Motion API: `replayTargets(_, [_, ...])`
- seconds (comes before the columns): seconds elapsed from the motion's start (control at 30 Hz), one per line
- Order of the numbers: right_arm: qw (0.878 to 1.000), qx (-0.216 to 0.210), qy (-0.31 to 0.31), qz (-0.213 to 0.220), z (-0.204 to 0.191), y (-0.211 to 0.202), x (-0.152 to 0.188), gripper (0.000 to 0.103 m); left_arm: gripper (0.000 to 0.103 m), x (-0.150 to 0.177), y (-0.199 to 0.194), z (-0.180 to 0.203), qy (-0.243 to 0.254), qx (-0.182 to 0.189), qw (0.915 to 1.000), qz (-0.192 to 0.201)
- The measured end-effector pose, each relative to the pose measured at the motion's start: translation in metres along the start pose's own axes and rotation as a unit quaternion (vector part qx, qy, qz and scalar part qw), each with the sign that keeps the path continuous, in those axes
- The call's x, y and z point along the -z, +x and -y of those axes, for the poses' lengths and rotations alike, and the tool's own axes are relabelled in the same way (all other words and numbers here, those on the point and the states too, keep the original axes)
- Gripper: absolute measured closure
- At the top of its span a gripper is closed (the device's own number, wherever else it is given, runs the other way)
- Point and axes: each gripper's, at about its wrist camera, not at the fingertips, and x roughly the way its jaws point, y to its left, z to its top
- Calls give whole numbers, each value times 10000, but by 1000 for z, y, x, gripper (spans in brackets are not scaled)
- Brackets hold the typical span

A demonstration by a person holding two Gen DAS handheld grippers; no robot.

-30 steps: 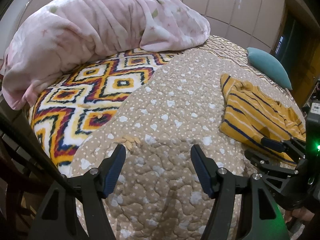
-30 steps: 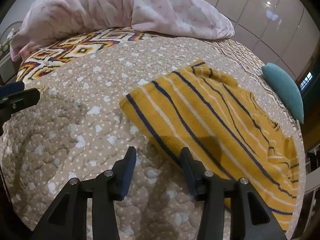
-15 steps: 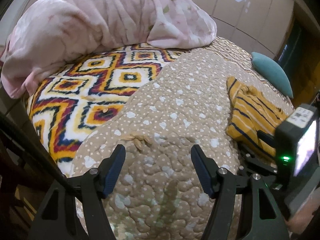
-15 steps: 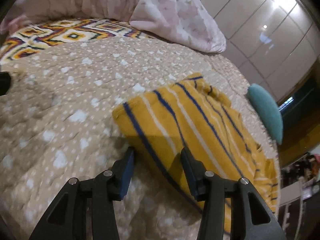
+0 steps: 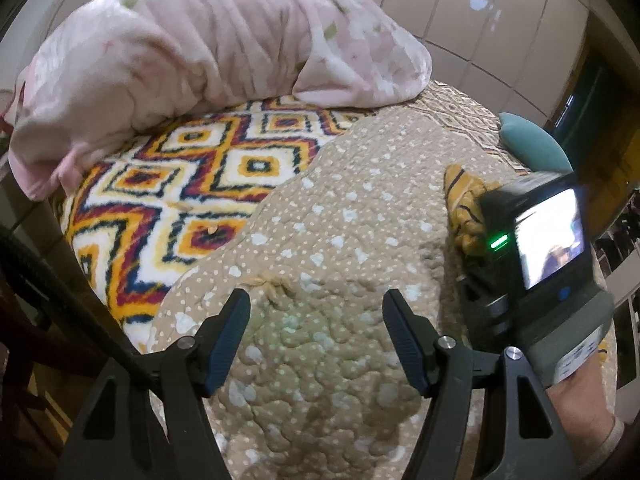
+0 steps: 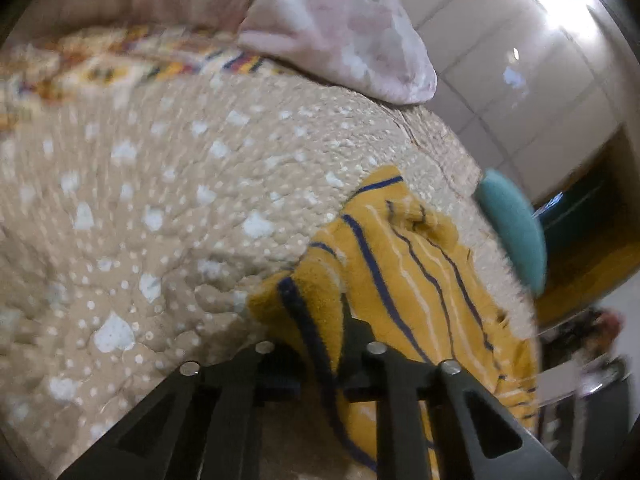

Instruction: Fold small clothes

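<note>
Item: striped yellow garment point(image 6: 400, 264), navy and white lines, lying on the tan dotted quilt point(image 5: 340, 216) toward its right side, near the teal cushion point(image 6: 516, 228).

Progress: early. The near corner is bunched and raised off the quilt; no finished fold shows. The rest of the garment lies rumpled and spread behind it. Folding proper is judged to be still ahead.

Right gripper point(image 6: 320, 344): low over the quilt, pointing forward and tipped to the right. Its jaws are drawn in close on the garment's near hem, with cloth passing between them; the picture is motion-blurred, so the grip looks firm but its depth is hard to judge.

Left gripper point(image 5: 316, 336): held above bare quilt, well apart from the garment, jaws spread wide with nothing between them. The fingers point(image 5: 226, 336) point toward the patterned blanket point(image 5: 192, 192) and the pink duvet point(image 5: 192, 52) beyond.

Also present: the right unit's camera screen point(image 5: 548, 236), seen at the left view's edge, hiding most of the garment there.
</note>
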Motion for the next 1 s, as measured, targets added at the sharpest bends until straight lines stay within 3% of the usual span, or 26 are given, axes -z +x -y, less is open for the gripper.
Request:
replayTargets(0.1, [9934,-558,986,154,57,-20,0,92,32,-4,-12,16,158,-14,9998,116])
replayTargets(0.23, [9628,-874,2495,550,167,-53,31,92,31,-6,-25,50,521,196,9983,148])
replayTargets(0.3, [9368,-956,3297,672,223,-62,69,92,30,-2,-29,71,776,285,9964,168])
replayTargets(0.33, [9175,-971,3794,689,255,-64,101,92,29,0,-29,78,859,302,9957,169])
replayTargets(0.43, [8739,-912,4751,483,302,-56,186,92,29,10,-26,110,1263,406,9911,73])
replayTargets(0.57, [8239,-1148,5547,-190,314,-16,275,92,29,22,-15,143,1568,612,9855,-222])
replayTargets(0.67, [7725,-1792,6092,17,317,-2,314,91,29,33,-11,167,1784,818,9795,-453])
replayTargets(0.83, [7723,-1971,6036,197,317,-9,320,88,29,49,-17,197,2220,849,9701,-481])
replayTargets(1.0, [7694,-2012,6049,410,329,-33,349,80,29,46,-17,217,2408,1004,9643,-461])
